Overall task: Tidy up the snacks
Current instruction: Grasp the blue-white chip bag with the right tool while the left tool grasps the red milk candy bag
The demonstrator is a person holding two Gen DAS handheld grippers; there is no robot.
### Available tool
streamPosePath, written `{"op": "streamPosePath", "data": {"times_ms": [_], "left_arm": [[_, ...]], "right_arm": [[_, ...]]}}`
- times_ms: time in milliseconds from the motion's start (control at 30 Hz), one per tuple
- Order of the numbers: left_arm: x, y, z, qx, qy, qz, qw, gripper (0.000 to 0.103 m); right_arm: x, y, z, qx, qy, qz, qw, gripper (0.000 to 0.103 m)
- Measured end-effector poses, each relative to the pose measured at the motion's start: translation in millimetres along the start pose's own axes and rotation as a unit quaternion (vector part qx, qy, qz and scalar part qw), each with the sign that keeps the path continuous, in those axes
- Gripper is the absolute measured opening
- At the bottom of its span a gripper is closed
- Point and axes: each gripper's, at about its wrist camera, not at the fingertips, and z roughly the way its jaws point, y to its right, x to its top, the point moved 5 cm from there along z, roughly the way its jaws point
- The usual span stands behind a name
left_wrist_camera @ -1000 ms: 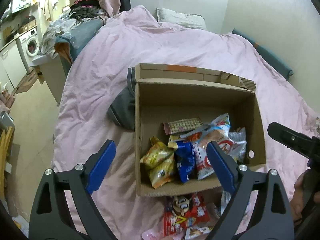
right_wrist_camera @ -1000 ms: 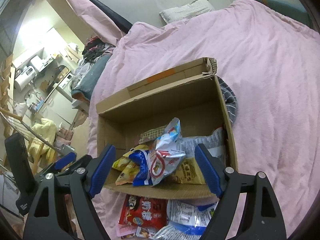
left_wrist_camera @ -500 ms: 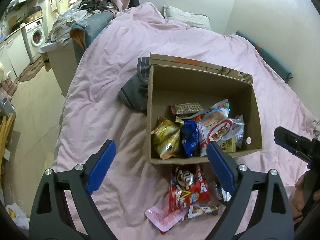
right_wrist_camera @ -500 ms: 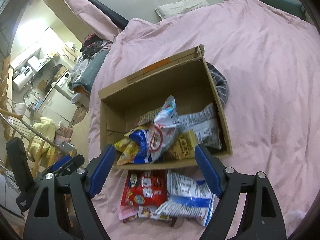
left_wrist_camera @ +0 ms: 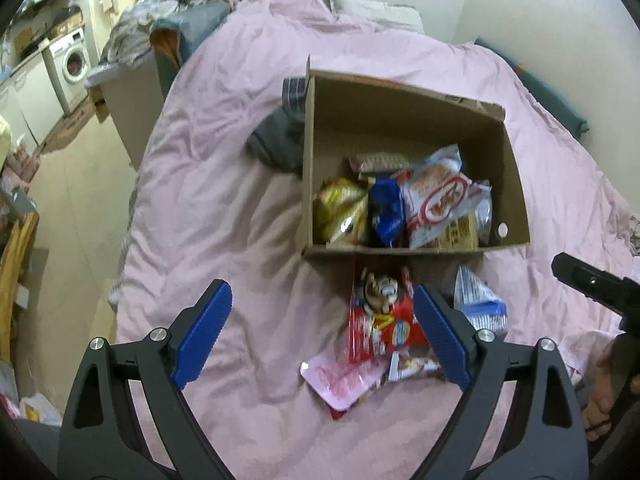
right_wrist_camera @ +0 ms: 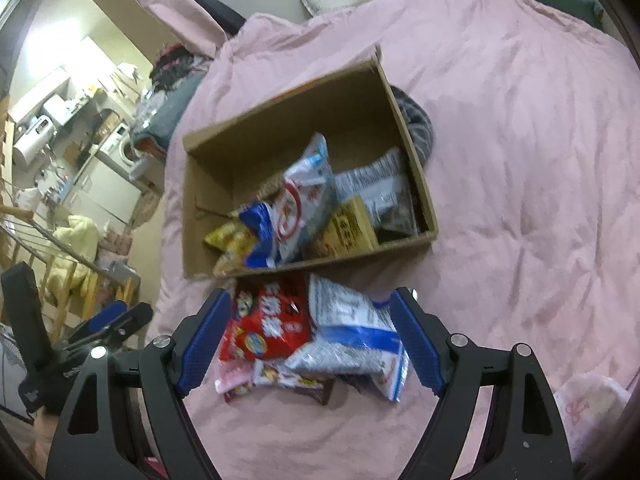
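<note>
On pink bed [left_wrist_camera: 224, 184], one box [left_wrist_camera: 404, 120], two open claws [left_wrist_camera: 322, 334]

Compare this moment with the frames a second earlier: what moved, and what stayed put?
Both views pulled back from the cardboard box, revealing the snack packets lying on the pink bedspread. Left hand-held gripper and right hand-held gripper stayed open and empty; box and snacks unmoved.

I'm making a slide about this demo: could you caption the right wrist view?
Open right gripper above loose snack packets on a pink bedspread, before a half-filled cardboard box.
</note>
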Motion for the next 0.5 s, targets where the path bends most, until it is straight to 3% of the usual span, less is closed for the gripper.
{"op": "streamPosePath", "data": {"times_ms": [200,300,400,500], "left_arm": [[-11.0,-13.1,11.3,0.004,-0.029,-0.038,0.9989,0.090],[-11.8,-15.7,15.1,0.000,-0.038,-0.049,0.9981,0.090],[-11.9,-16.5,14.6,-0.001,-0.037,-0.049,0.9981,0.090],[-12.0,-16.8,14.9,-0.003,-0.040,-0.050,0.9980,0.090]], "right_arm": [[-13.8,23.9,10.0,-0.018,-0.034,0.032,0.999,0.084],[-22.8,34.7,26.2,-0.035,-0.072,0.052,0.995,0.084],[-30.1,41.2,46.9,-0.024,-0.108,0.085,0.990,0.084],[-34.3,45.5,67.3,-0.033,-0.138,0.106,0.984,0.090]]}}
